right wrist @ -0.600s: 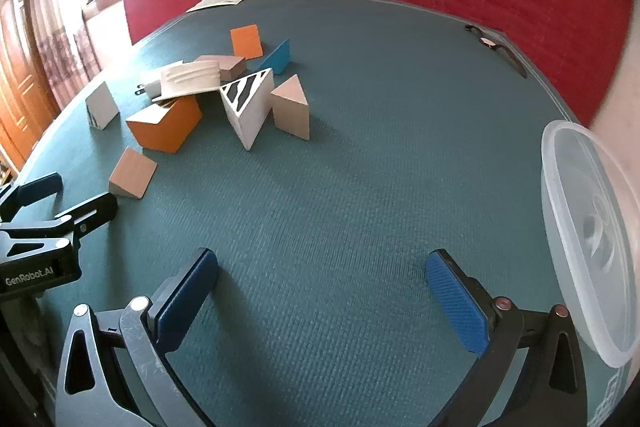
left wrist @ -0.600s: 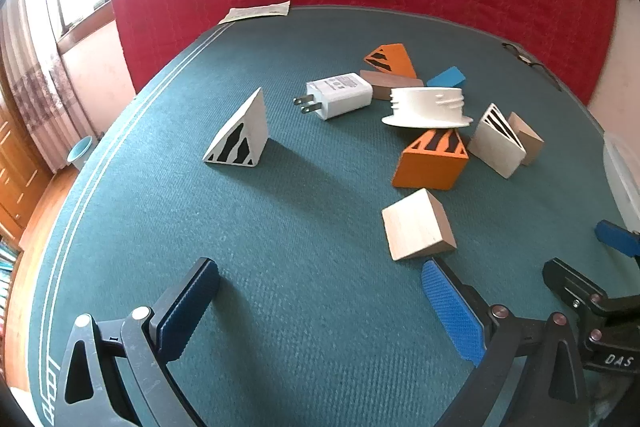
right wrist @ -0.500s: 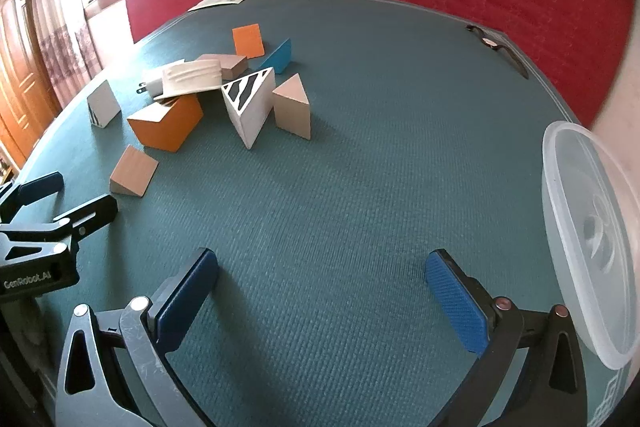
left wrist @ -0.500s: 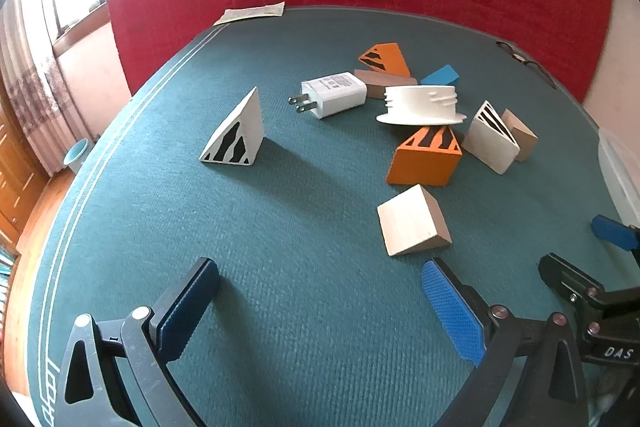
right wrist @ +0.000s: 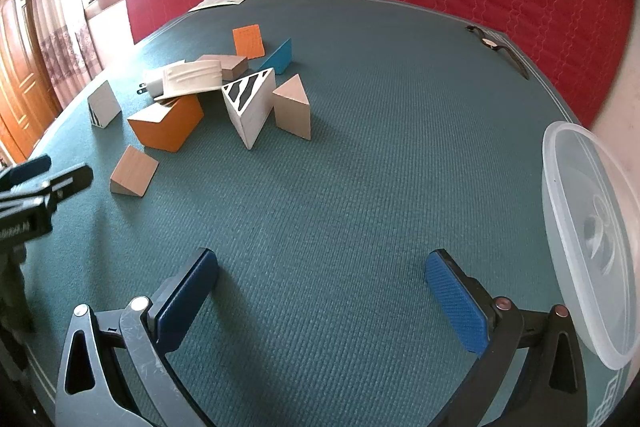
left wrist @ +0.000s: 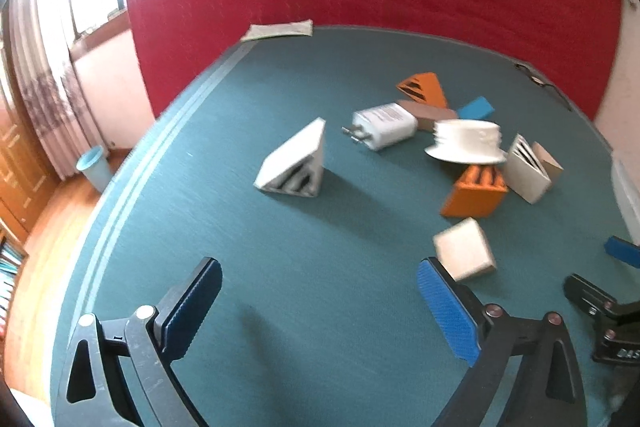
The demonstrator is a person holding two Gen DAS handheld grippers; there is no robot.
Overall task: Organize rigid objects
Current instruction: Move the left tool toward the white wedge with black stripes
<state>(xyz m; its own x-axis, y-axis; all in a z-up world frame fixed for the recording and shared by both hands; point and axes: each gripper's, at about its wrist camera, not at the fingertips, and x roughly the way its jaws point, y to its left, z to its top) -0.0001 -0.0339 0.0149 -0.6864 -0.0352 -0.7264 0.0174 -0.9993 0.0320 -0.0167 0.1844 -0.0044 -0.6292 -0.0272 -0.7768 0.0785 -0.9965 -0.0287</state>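
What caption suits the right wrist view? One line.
Open right tongs hover over green table; scattered blocks ahead, clear plastic tub at right.

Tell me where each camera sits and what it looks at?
Left wrist: sits on the left tool, looking down across the green table at the blocks; its open fingers and part of the right tool show.
Right wrist: sits on the right tool, facing the table, with a clear lid at right.
Both share the orange block and plug.
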